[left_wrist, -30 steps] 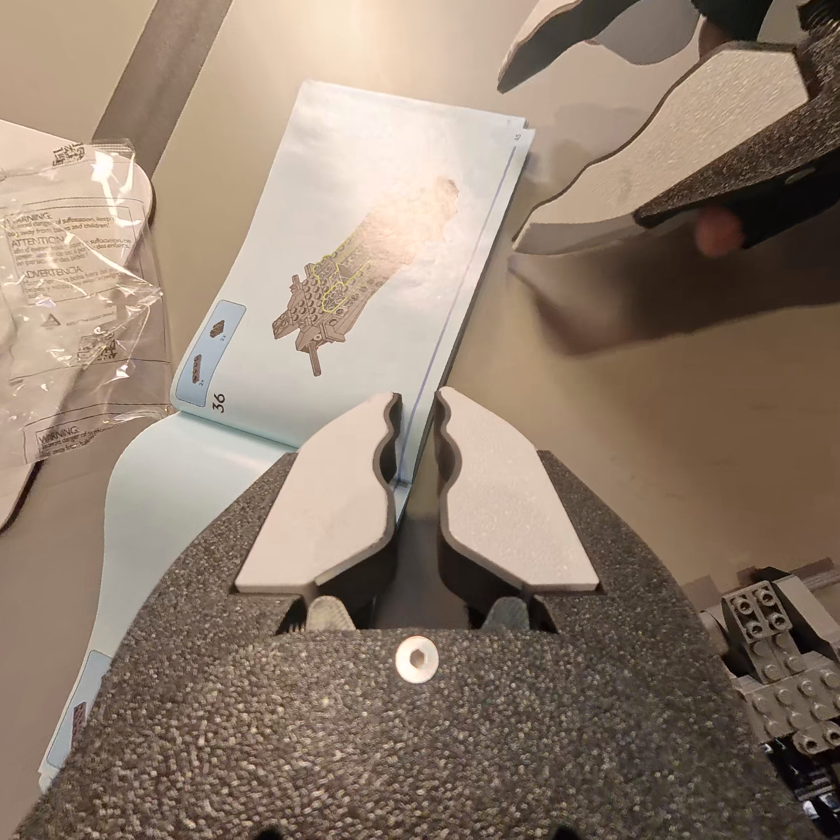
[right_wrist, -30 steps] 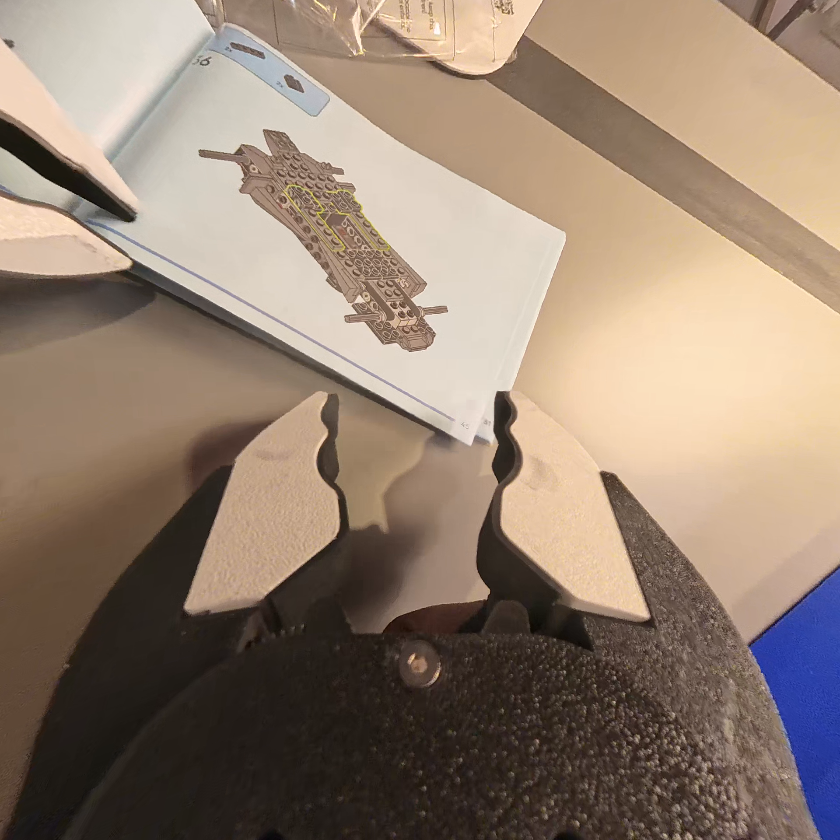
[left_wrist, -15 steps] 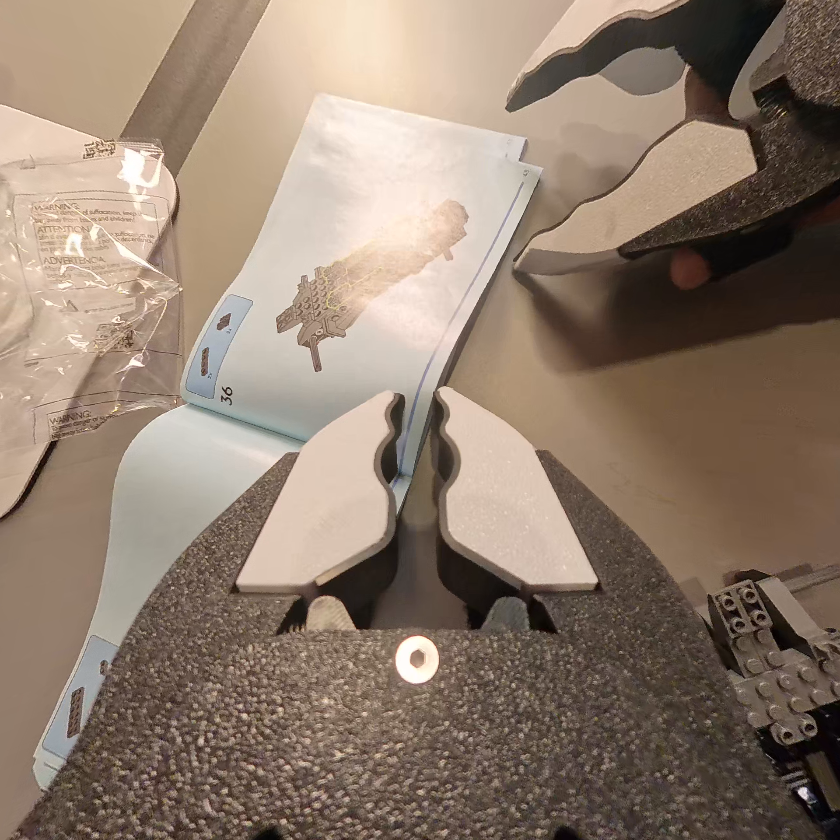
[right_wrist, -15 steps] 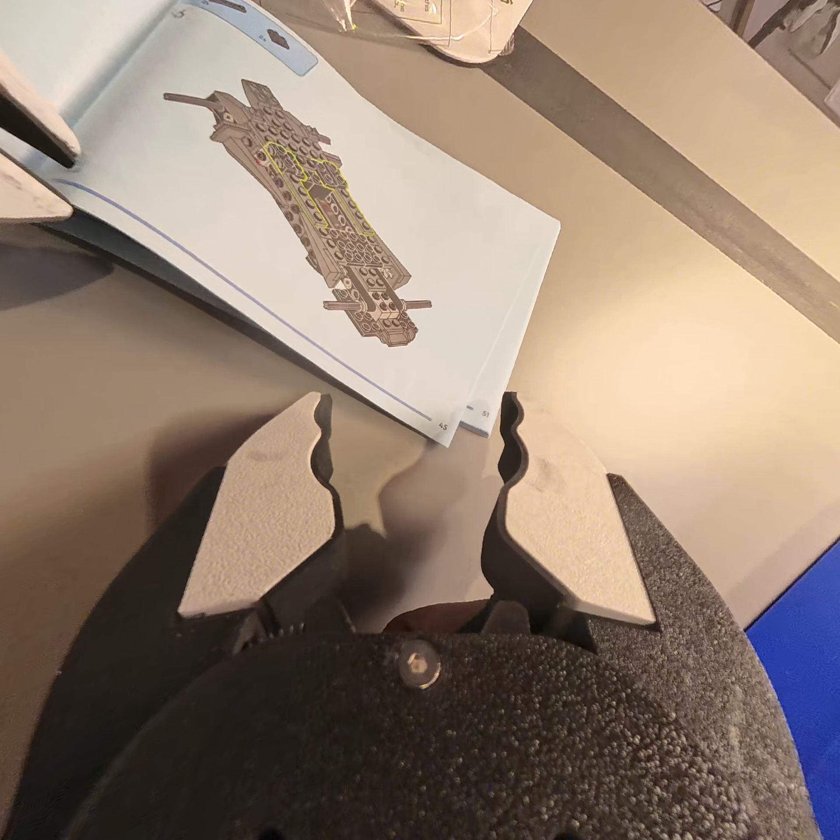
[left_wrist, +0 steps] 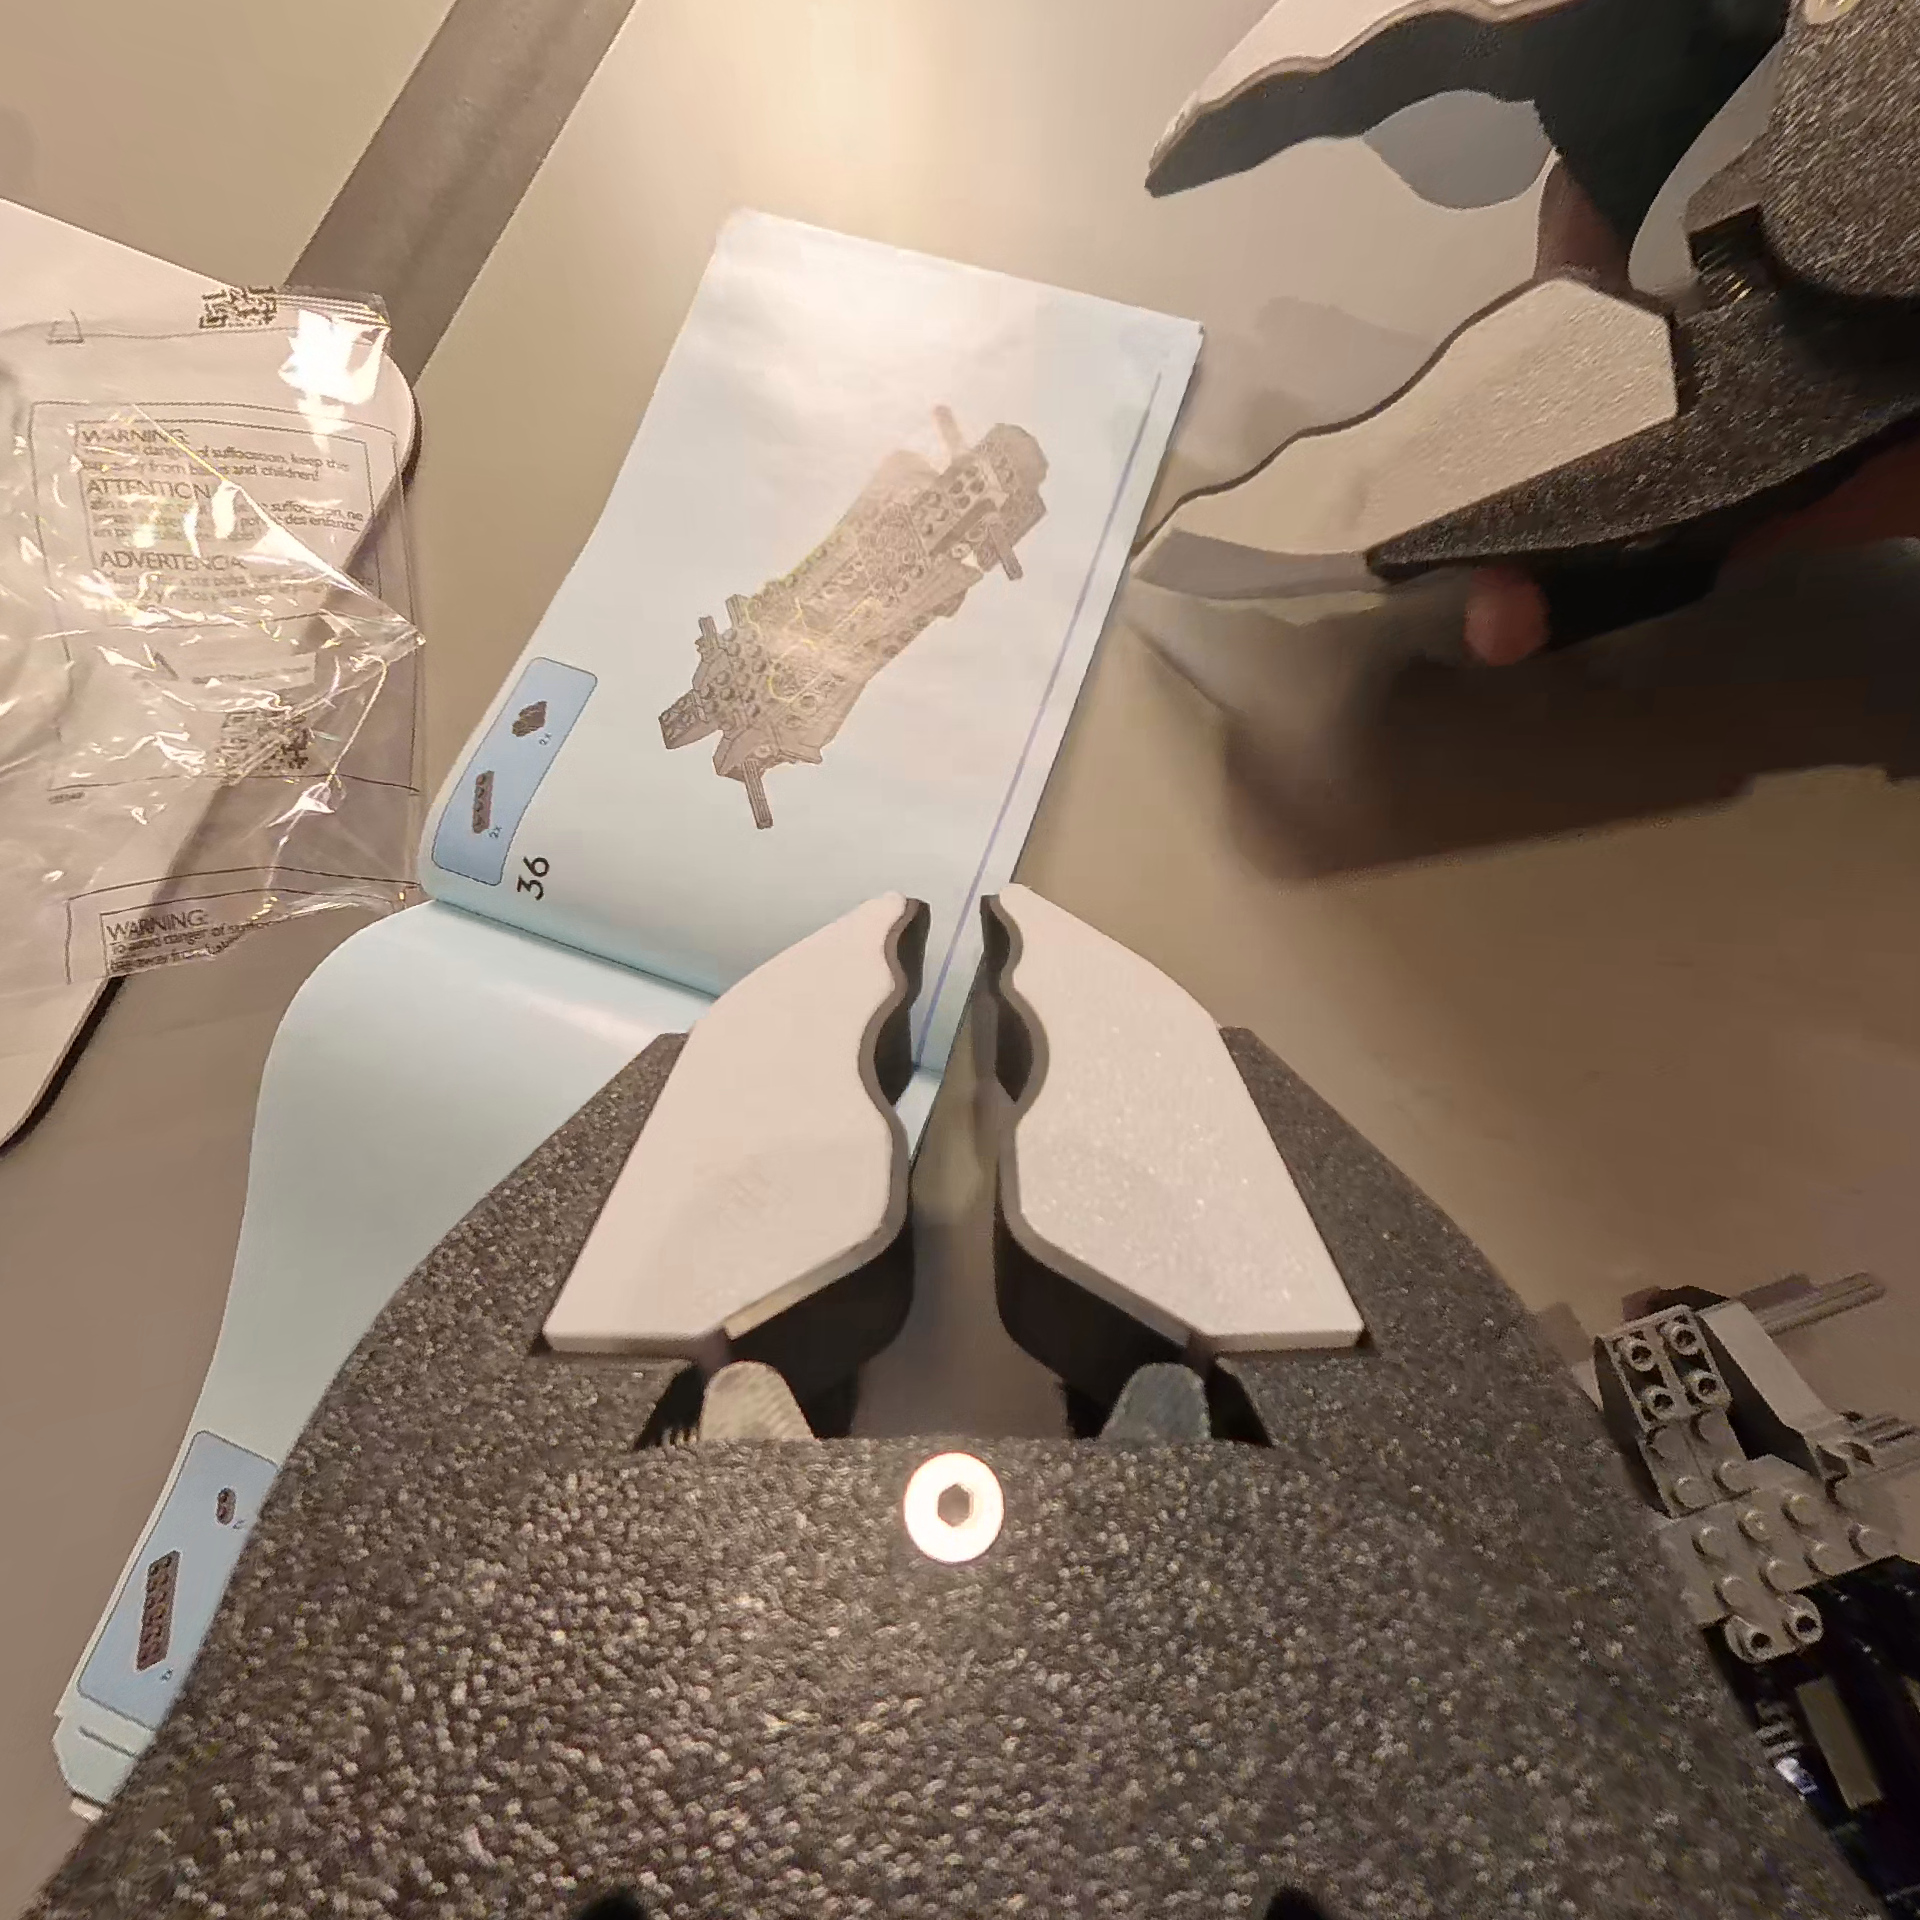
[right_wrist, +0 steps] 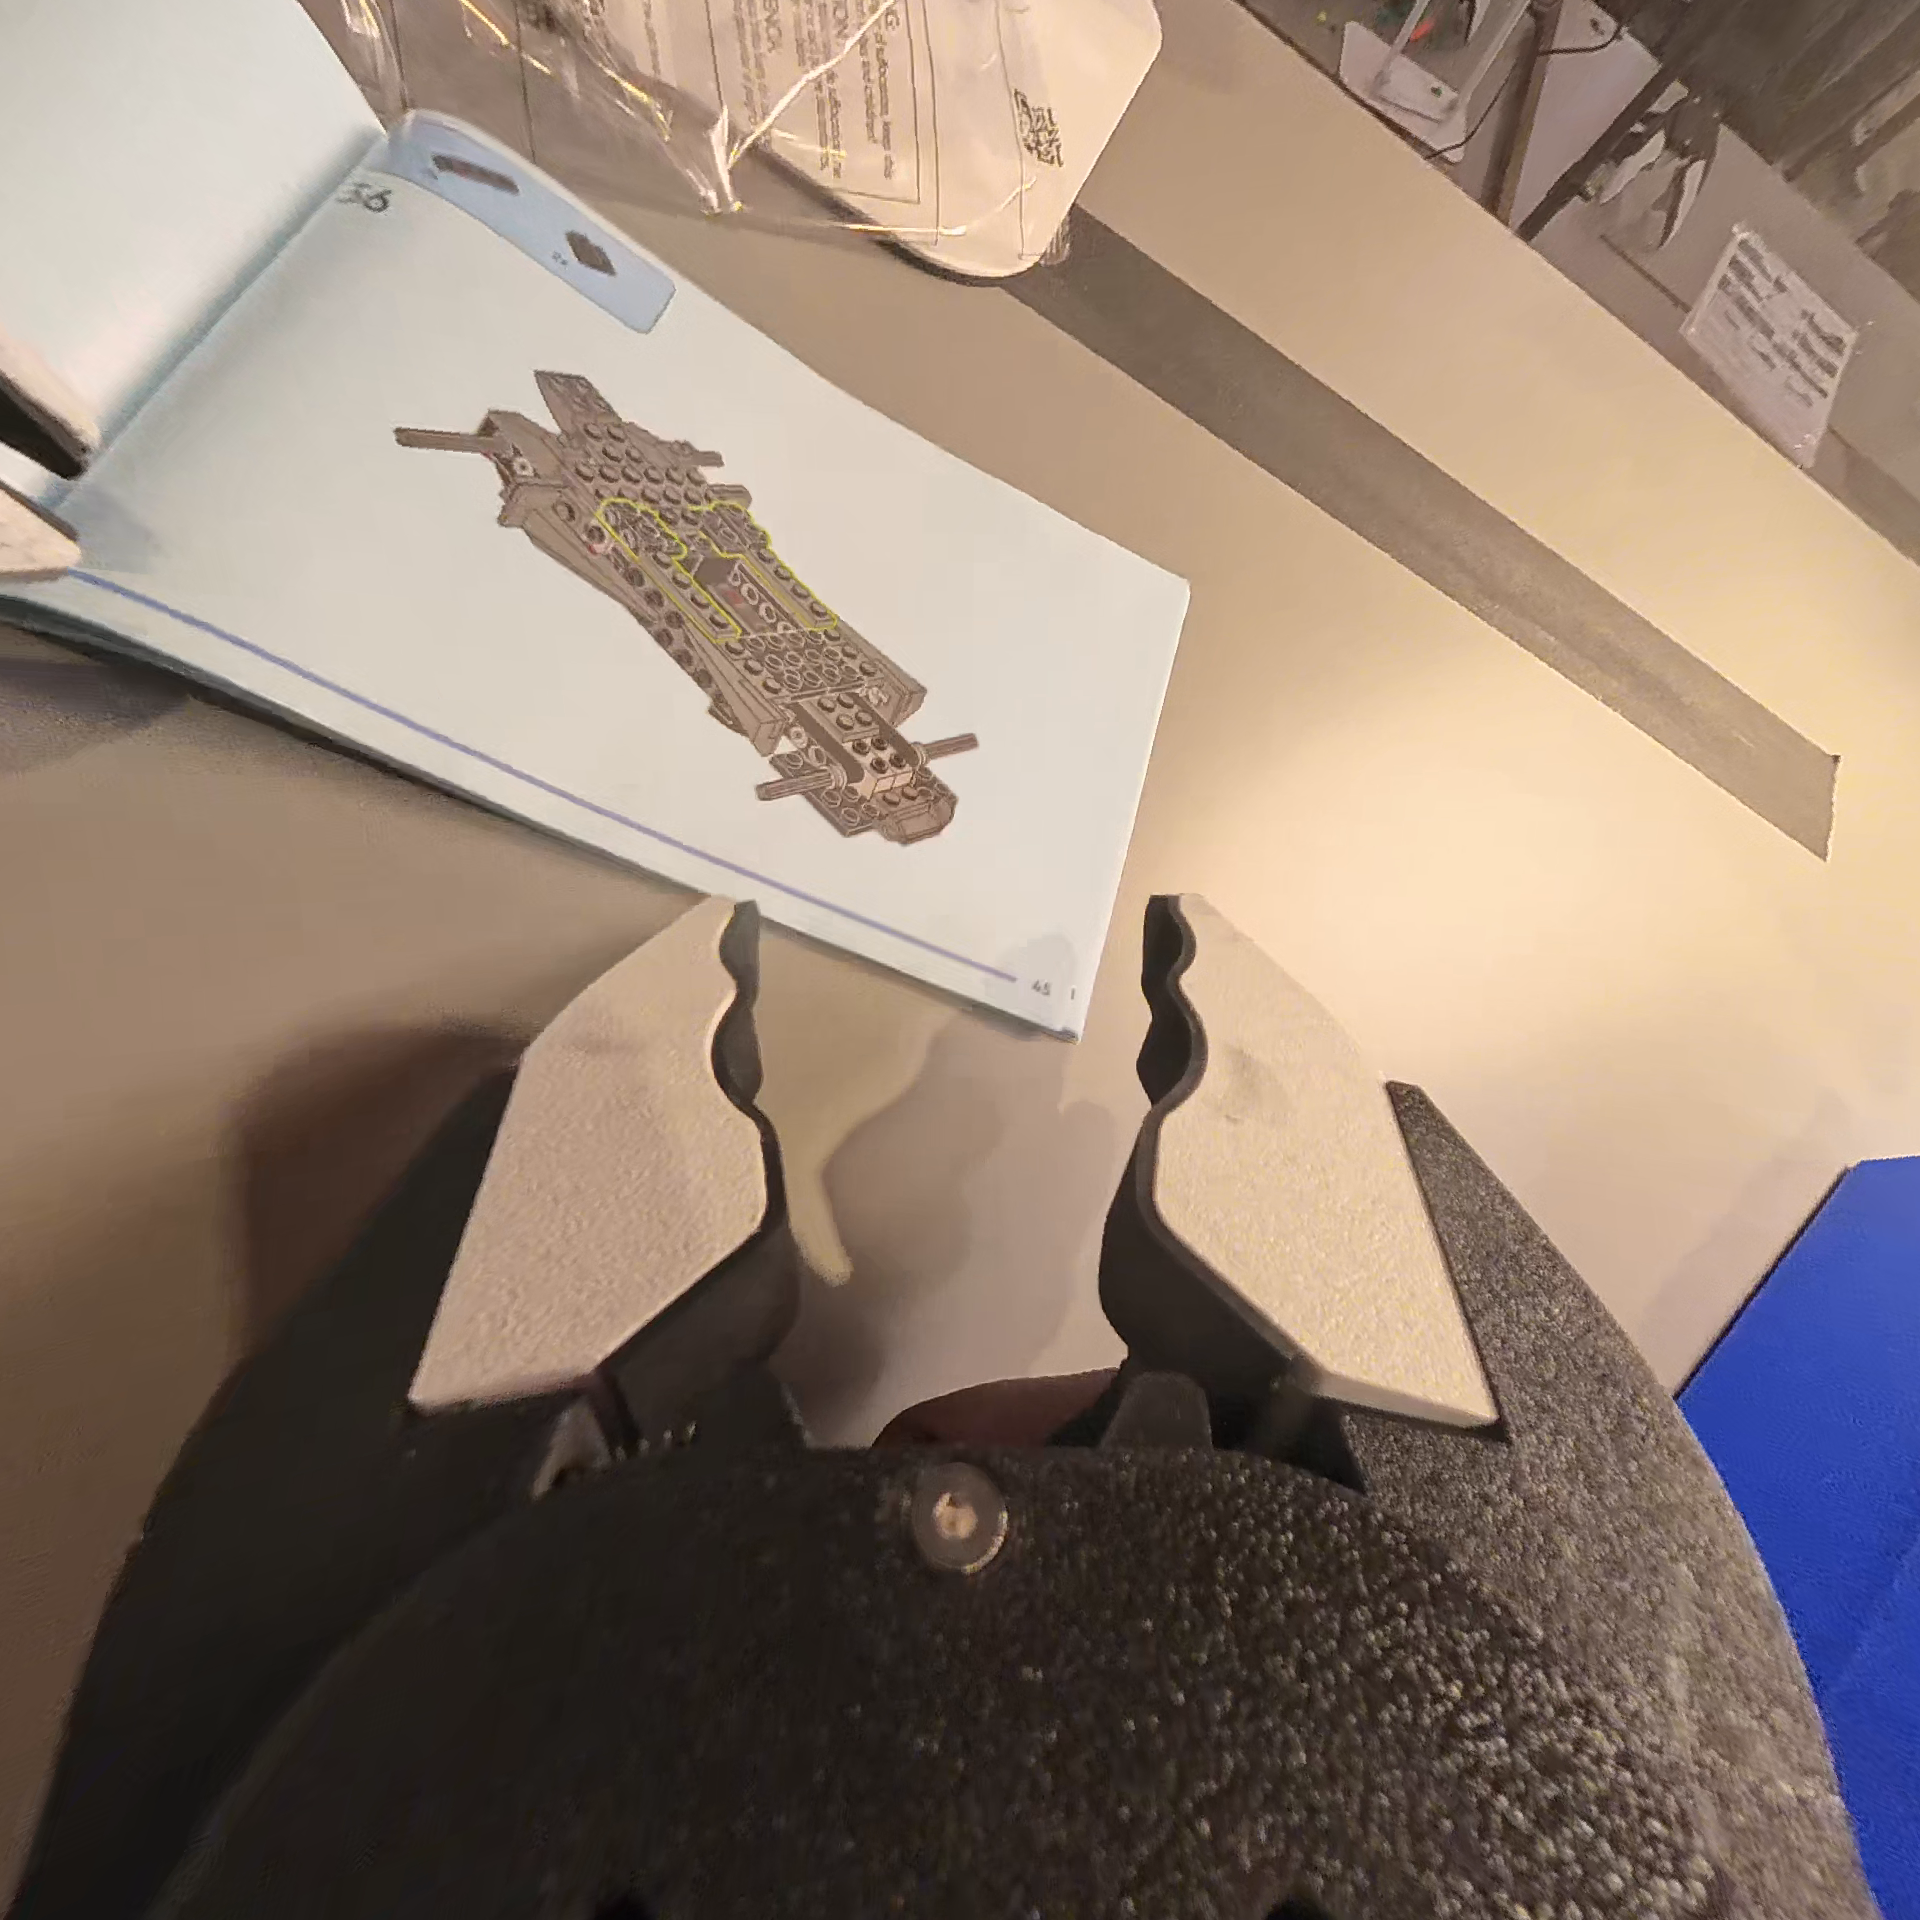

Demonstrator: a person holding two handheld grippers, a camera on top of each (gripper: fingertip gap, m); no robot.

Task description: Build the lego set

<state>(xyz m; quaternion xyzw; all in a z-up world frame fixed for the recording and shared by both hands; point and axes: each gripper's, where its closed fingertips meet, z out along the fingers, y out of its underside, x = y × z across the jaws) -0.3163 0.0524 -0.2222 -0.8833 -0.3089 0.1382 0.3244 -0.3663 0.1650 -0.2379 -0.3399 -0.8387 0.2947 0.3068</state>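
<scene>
A light blue instruction booklet [left_wrist: 831, 468] lies open on the beige table [left_wrist: 1351, 1039], showing a page with a grey brick model drawn on it. My left gripper [left_wrist: 953, 914] is over the booklet's near corner, jaws narrowly apart. The page edge shows in the gap and nothing is pinched. Its fingers [right_wrist: 36, 540] show at the left edge of the right wrist view, on the page. My right gripper [right_wrist: 945, 914] is wide open and empty. The booklet [right_wrist: 416, 623] has its numbered corner [right_wrist: 1060, 997] between the fingertips, untouched. Its fingers [left_wrist: 1507, 416] also show in the left wrist view.
Clear plastic bags on white card [left_wrist: 187, 582] lie beyond the booklet and also show in the right wrist view [right_wrist: 831, 104]. A grey brick model [left_wrist: 1745, 1507] sits at my left gripper's right. A dark strip [right_wrist: 1455, 582] crosses the table. A blue surface [right_wrist: 1829, 1455] lies at the right. My left tips are roughly 15 cm from the grey brick model [left_wrist: 1745, 1507].
The right gripper opened slightly wider and tilted up, staying at the booklet's numbered corner. The left jaws narrowed a little over the near corner. The booklet has hardly moved.
</scene>
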